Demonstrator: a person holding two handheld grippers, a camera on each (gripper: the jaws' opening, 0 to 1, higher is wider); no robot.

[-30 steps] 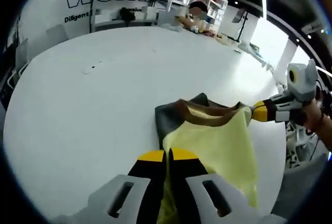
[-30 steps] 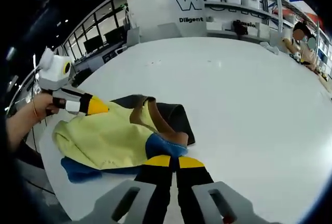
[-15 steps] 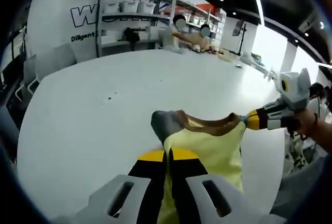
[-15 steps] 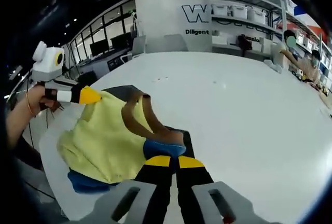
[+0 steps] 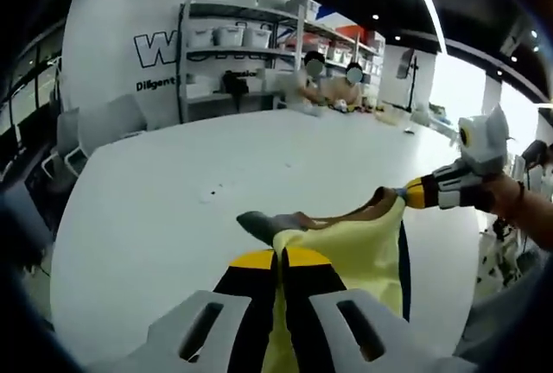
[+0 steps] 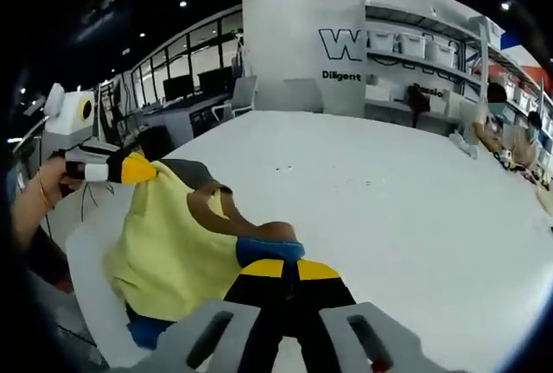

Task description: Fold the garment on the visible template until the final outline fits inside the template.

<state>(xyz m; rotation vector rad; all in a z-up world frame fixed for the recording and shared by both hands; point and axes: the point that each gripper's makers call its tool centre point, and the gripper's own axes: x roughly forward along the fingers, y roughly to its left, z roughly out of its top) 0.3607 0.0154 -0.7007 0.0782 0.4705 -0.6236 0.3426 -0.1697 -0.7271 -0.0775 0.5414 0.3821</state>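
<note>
Left gripper (image 5: 278, 261): jaws closed flat together, pinching one upper corner of the garment (image 5: 350, 256). Yellow fabric hanging from the pinch and running across to the right gripper (image 5: 413, 193), entering from the right with a hand behind it. Brown neckline trim sagging between the two pinch points, with a grey fabric patch just beyond the left jaws. Corner-to-corner hold judged as a means of spreading the top edge, letting the body drape straight for the next fold.

Right gripper (image 6: 283, 271) in the right gripper view: jaws likewise closed, with blue trim of the garment (image 6: 168, 235) clamped at the tips. Yellow panel stretched away to the left gripper (image 6: 130, 168), held in a hand at the left of the picture. Lower hem drooping toward the near table edge, blue edging showing below; contact with the surface not determinable.

Garment position: raised near the front edge of the white table (image 6: 397, 209), between the two grippers, mostly lifted off the surface. No template outline discernible on the table in either view.

Beyond the garment: broad bare tabletop with a few small dark specks (image 5: 212, 192). Farther off: shelving (image 5: 246, 45) carrying white bins, a wall sign (image 6: 343, 49), seated people at the far side.

Fold judged incomplete; lowering onto the surface not yet done.
</note>
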